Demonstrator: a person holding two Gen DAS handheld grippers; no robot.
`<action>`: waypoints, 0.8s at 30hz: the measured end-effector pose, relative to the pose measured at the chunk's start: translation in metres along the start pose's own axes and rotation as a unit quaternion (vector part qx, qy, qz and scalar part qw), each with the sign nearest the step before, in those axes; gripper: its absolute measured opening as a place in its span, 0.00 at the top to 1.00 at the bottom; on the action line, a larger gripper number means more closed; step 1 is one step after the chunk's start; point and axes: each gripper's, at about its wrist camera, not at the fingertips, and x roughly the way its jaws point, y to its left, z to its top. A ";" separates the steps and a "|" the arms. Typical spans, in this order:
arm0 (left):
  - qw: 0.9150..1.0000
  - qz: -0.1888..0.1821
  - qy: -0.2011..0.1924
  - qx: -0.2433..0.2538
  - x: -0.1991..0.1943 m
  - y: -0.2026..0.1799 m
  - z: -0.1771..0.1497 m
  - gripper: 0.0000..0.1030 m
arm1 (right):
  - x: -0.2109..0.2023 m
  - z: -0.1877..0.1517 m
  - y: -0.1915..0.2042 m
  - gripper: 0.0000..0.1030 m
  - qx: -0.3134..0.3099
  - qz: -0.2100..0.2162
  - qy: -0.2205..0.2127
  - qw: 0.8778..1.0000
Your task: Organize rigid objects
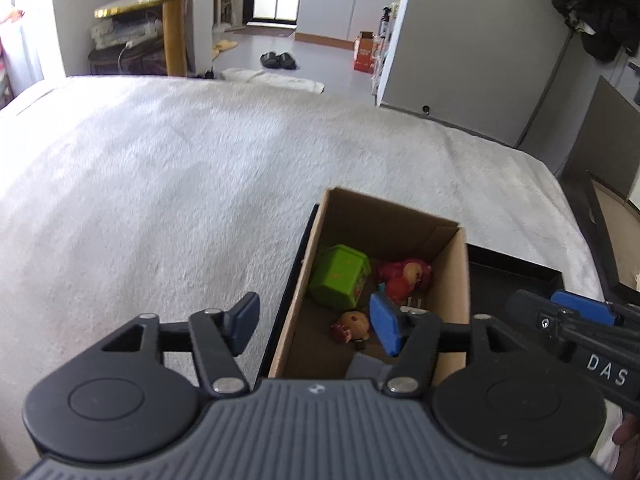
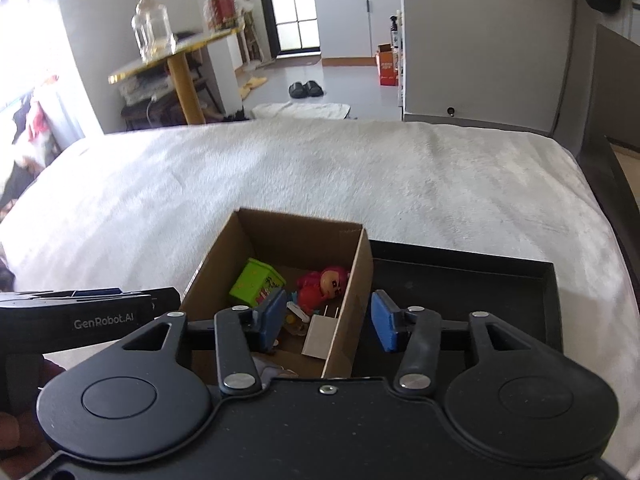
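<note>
An open cardboard box (image 1: 452,280) (image 2: 358,280) stands on a white blanket. Inside lie a green cube (image 1: 340,276) (image 2: 256,282), a red figure (image 1: 404,278) (image 2: 324,288), a small brown-haired figure (image 1: 352,326) and a white card (image 2: 320,336). My left gripper (image 1: 314,326) is open and empty, straddling the box's left wall. My right gripper (image 2: 330,324) is open and empty, straddling the box's right wall. Each gripper shows at the edge of the other's view.
A black tray (image 2: 552,280) (image 1: 556,276) lies right of the box. The white blanket (image 1: 180,184) (image 2: 360,168) covers the bed. Beyond are a gold-edged table (image 2: 176,60), black slippers (image 2: 306,89) and a grey cabinet (image 2: 480,40).
</note>
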 end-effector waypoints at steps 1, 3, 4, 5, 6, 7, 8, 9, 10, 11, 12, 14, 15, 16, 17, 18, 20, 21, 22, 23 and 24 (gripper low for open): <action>1.000 -0.001 -0.004 0.006 -0.007 -0.003 0.001 0.38 | -0.006 0.000 -0.003 0.51 0.006 0.001 -0.004 1.000; 1.000 -0.003 -0.015 0.020 -0.018 -0.010 0.002 0.36 | -0.016 0.000 -0.008 0.48 0.015 0.003 -0.011 1.000; 0.999 -0.002 -0.019 0.028 -0.026 -0.014 0.003 0.34 | -0.021 0.000 -0.011 0.46 0.019 0.004 -0.015 1.000; 0.999 -0.002 -0.022 0.033 -0.031 -0.017 0.003 0.33 | -0.026 0.000 -0.014 0.45 0.024 0.005 -0.019 1.000; 0.999 -0.002 -0.025 0.038 -0.037 -0.021 0.003 0.32 | -0.032 -0.001 -0.017 0.44 0.030 0.007 -0.023 0.999; 0.999 -0.002 -0.029 0.042 -0.044 -0.025 0.003 0.30 | -0.037 -0.001 -0.020 0.42 0.035 0.009 -0.027 0.999; 0.998 -0.002 -0.031 0.045 -0.048 -0.027 0.002 0.29 | -0.042 -0.001 -0.022 0.40 0.040 0.009 -0.031 0.999; 0.998 -0.003 -0.034 0.050 -0.054 -0.030 0.001 0.28 | -0.047 -0.001 -0.024 0.39 0.043 0.009 -0.035 0.998; 0.998 -0.003 -0.038 0.055 -0.060 -0.033 0.000 0.26 | -0.053 -0.001 -0.026 0.36 0.045 0.009 -0.039 0.998; 0.997 -0.003 -0.042 0.059 -0.066 -0.036 -0.001 0.24 | -0.059 -0.001 -0.028 0.32 0.047 0.009 -0.044 0.998; 0.997 -0.002 -0.044 0.062 -0.070 -0.038 -0.002 0.24 | -0.065 -0.002 -0.030 0.30 0.049 0.010 -0.049 0.998; 0.996 0.001 -0.047 0.069 -0.079 -0.043 -0.004 0.22 | -0.075 -0.003 -0.034 0.23 0.055 0.012 -0.060 0.997; 0.996 0.003 -0.047 0.072 -0.083 -0.044 -0.006 0.22 | -0.080 -0.003 -0.036 0.22 0.057 0.013 -0.064 0.996; 0.996 0.004 -0.046 0.073 -0.087 -0.046 -0.006 0.21 | -0.085 -0.004 -0.038 0.19 0.058 0.012 -0.068 0.996; 0.996 0.002 -0.045 0.073 -0.091 -0.046 -0.007 0.21 | -0.090 -0.005 -0.040 0.18 0.060 0.011 -0.072 0.996; 0.996 0.000 -0.044 0.072 -0.094 -0.047 -0.008 0.21 | -0.094 -0.006 -0.042 0.17 0.061 0.011 -0.075 0.995; 0.996 0.003 -0.047 0.075 -0.102 -0.050 -0.009 0.19 | -0.102 -0.008 -0.047 0.12 0.065 0.013 -0.077 0.995; 0.996 0.005 -0.049 0.079 -0.106 -0.050 -0.010 0.18 | -0.105 -0.009 -0.048 0.11 0.066 0.013 -0.077 0.995; 0.995 0.007 -0.051 0.083 -0.110 -0.052 -0.011 0.16 | -0.109 -0.011 -0.049 0.10 0.068 0.012 -0.079 0.994; 0.995 0.008 -0.054 0.085 -0.114 -0.053 -0.011 0.15 | -0.113 -0.011 -0.051 0.09 0.072 0.012 -0.082 0.994; 0.995 0.006 -0.056 0.086 -0.117 -0.054 -0.011 0.15 | -0.117 -0.013 -0.053 0.07 0.075 0.012 -0.084 0.994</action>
